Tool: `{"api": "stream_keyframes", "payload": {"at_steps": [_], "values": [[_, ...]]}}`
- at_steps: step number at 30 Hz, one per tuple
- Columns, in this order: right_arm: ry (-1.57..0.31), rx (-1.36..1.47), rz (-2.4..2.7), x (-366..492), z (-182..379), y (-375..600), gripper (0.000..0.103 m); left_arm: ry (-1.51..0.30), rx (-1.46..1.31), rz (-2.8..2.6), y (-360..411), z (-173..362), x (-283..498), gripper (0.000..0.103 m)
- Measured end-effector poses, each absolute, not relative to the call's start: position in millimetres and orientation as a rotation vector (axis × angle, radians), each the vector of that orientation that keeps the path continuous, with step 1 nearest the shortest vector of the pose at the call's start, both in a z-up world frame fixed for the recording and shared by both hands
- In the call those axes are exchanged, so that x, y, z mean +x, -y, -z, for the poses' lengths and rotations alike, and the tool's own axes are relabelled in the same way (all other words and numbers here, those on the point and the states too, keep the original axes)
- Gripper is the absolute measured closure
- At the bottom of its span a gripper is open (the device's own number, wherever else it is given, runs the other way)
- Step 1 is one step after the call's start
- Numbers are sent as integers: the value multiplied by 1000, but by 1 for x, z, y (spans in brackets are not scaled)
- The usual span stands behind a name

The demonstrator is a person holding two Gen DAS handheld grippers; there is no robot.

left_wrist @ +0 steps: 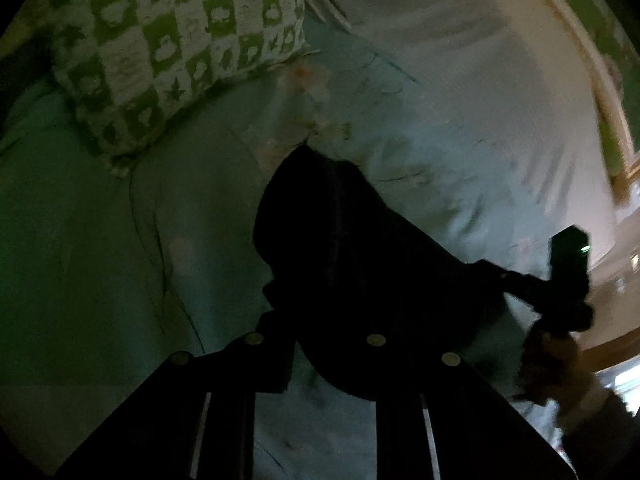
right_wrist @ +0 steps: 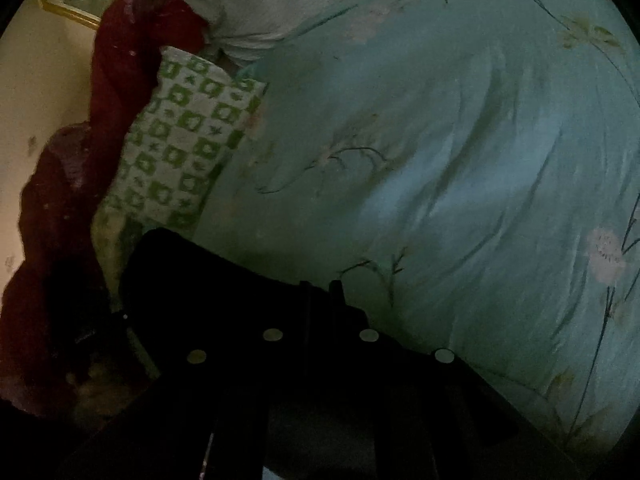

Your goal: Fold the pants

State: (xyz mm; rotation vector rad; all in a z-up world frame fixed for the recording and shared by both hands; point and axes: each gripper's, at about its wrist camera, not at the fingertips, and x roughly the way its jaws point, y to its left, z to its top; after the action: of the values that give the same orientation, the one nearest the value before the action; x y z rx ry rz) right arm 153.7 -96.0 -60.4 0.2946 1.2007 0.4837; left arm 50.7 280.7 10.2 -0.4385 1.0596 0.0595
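Observation:
The black pants [left_wrist: 340, 240] hang in a dark bundle over the light blue floral bedspread [left_wrist: 460, 140]. My left gripper [left_wrist: 320, 320] is dark against them and appears shut on their fabric, though its fingertips are hard to make out. The right gripper [left_wrist: 520, 284] shows at the right of the left wrist view, pinching a corner of the pants, with the person's hand behind it. In the right wrist view the pants [right_wrist: 208, 276] spread left from my right gripper [right_wrist: 320, 292], whose fingers stand close together on the fabric.
A green-and-white checked pillow [left_wrist: 172, 44] lies at the head of the bed, also in the right wrist view [right_wrist: 180, 152]. A dark red cloth [right_wrist: 120, 80] hangs by the wall. A striped grey blanket [left_wrist: 460, 20] lies beyond the bedspread.

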Motion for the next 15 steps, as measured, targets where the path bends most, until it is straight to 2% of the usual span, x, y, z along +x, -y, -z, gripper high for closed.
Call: {"api": "stream_keyframes", "payload": {"at_steps": [9,12,15], "values": [[-1133,188,-338,159,83,87,95,-1053,-105,-112,-268,32,91,82],[-1109,173,-263,160,89,92,96,-1074,-61,-109,-274,45,91,73],[-1098,195,-216,159,84,98,95,-1086,-55,-113,-282,45,92,59]]}}
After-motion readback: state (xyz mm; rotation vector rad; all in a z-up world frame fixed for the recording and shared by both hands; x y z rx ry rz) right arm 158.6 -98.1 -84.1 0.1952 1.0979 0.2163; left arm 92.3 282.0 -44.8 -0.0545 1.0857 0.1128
